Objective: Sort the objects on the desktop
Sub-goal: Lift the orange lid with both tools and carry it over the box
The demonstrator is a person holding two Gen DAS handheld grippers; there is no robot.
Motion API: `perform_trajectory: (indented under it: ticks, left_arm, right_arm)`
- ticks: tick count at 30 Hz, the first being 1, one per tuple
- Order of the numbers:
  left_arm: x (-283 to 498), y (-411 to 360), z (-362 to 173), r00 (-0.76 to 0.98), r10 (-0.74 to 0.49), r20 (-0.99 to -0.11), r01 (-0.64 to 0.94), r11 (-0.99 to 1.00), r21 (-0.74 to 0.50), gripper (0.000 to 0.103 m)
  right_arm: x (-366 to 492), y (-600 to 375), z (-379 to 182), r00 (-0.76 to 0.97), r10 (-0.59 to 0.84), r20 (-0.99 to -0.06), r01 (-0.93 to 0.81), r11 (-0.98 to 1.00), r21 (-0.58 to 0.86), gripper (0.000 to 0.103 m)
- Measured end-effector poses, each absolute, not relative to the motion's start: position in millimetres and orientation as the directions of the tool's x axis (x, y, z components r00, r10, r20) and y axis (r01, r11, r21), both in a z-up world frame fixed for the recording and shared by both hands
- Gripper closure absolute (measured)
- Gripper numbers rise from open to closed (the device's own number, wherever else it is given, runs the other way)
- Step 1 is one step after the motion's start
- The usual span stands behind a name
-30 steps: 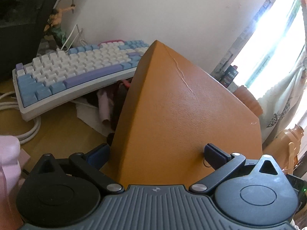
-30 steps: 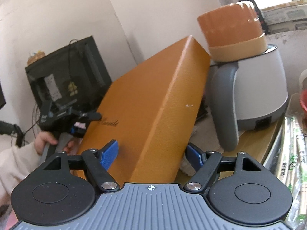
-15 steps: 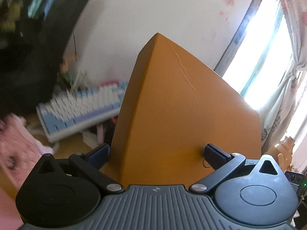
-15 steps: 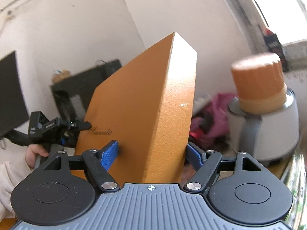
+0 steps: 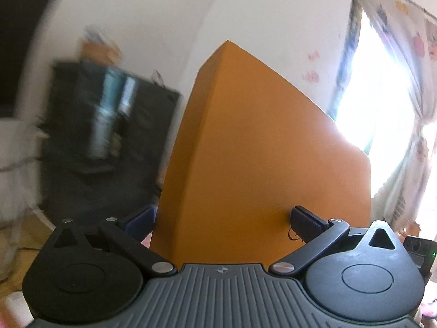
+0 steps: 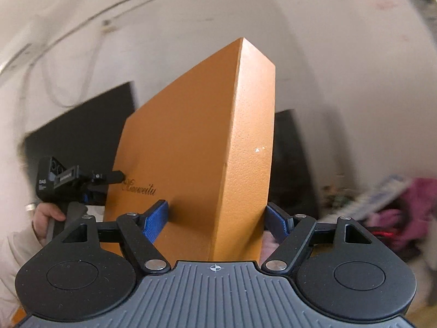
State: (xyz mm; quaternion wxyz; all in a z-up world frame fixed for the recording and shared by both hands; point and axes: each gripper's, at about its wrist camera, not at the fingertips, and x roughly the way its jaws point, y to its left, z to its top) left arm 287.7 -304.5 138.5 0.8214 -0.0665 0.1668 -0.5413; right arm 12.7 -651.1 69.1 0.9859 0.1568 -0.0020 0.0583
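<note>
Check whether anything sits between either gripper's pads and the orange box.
Nothing visible does. The left gripper has the orange box clamped directly between its pads, and the right gripper grips another end of it, pads on its faces. Where the box goes is not in view.

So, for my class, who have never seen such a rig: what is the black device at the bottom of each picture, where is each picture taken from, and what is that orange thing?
No robot here: a person carries a hand-held two-finger gripper in each hand, each with a camera looking along its fingers. One picture comes from the left gripper, the other from the right gripper. Both are clamped on one orange box, each at its own end. The right view shows the person's hand on the other gripper's handle. Behind are a white wall and a bright window; the blurred surroundings show no desk surface clearly.
</note>
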Motion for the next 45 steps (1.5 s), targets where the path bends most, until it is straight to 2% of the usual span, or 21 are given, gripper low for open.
perform_trajectory:
  ticks: [10, 20, 29, 37, 45]
  left_arm:
    - [182.2, -143.2, 169.2, 0.662, -0.745, -0.084, 0.705, 0.657, -0.266, 0.000]
    - [100.9, -40.2, 140.3, 0.877, -0.478, -0.047, 0.442, 0.842, -0.310, 0.000]
    - [85.0, 15.4, 92.9, 0.947, -0.297, -0.120, 0.224, 0.881, -0.416, 0.000]
    - [110.4, 52.0, 56.6, 0.955, -0.241, -0.175, 0.127, 0.862, -0.491, 0.000]
    - [131.4, 69.3, 35.5, 0.940, -0.230, -0.253, 0.079, 0.866, -0.494, 0.000]
  right_arm:
    - [34.7, -555.6, 110.6, 0.891, 0.451, 0.049, -0.451, 0.867, 0.212, 0.024]
    - [60.0, -443.0, 108.6, 0.694, 0.719, -0.025, -0.702, 0.684, 0.198, 0.024]
    - [106.7, -361.4, 77.3, 0.540, 0.828, -0.153, -0.792, 0.561, 0.242, 0.024]
    - [155.6, -336.1, 50.3, 0.479, 0.841, -0.251, -0.794, 0.537, 0.284, 0.023]
    - [198.2, -323.5, 47.4, 0.439, 0.855, -0.277, -0.791, 0.514, 0.332, 0.023]
